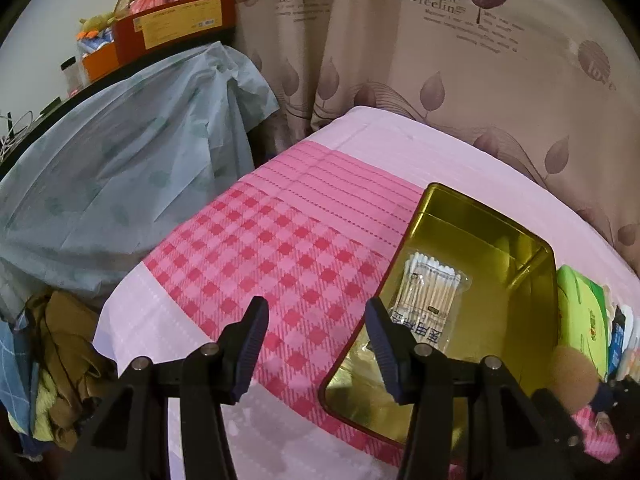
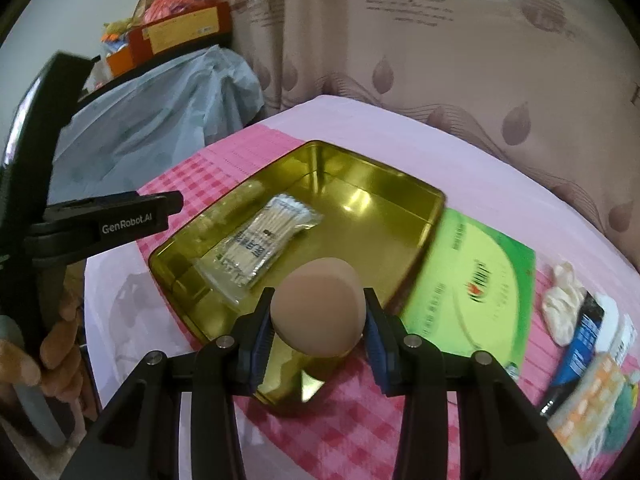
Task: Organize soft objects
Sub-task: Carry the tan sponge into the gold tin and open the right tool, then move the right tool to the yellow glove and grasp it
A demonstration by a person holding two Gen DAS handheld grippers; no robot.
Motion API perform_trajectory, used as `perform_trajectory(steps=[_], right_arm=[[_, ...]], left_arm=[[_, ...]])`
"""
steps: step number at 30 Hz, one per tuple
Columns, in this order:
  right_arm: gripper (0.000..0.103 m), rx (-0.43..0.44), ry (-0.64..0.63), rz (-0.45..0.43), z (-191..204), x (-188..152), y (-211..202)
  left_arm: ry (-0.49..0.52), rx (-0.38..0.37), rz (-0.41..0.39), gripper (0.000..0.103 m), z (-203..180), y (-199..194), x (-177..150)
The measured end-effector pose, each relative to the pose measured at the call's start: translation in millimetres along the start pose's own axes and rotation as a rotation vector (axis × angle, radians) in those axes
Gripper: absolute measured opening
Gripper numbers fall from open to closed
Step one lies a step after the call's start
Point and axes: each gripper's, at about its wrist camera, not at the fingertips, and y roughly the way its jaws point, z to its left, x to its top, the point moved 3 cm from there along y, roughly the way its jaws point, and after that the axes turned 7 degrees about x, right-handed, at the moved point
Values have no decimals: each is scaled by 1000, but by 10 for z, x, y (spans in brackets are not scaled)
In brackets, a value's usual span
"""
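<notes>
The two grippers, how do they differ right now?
The right gripper is shut on a tan makeup sponge; the left gripper is open and holds nothing. The right hangs over the gold tin; the left straddles the tin's edge and the checked cloth. Both share black arms and blue pads.

The curtain (image 1: 460, 52), far beyond the fingers, carries the printed words "Romantic feeling" in dark letters beside a tree motif; the smaller lines under them are too fine to read. In the right wrist view, the black arm of the left gripper (image 2: 132, 222), to the left of the fingers, bears the white brand "GenRobot.AI". The cotton swab packet (image 2: 260, 244), just ahead of the fingers, and the green box (image 2: 480, 280) to their right show Chinese print, too blurred to read.
</notes>
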Motion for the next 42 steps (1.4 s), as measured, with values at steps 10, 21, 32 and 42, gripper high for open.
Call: perform_trajectory(steps=[10,21,32,42], right_arm=[[38,-7,-32,53,74,-43,257],[40,-5,-38,52,98,-59,289],[52,-7,-48,25,132,-49,219],[52,-7,5,-33,-50,-119,-126]], left_arm=[[-2,-3,0,51,5,13,10],[-1,-5,6,51,-11,3,1],[13,-8,1,51,-64,1,-5],[24,-6,-2,51,-85,-9,-7]])
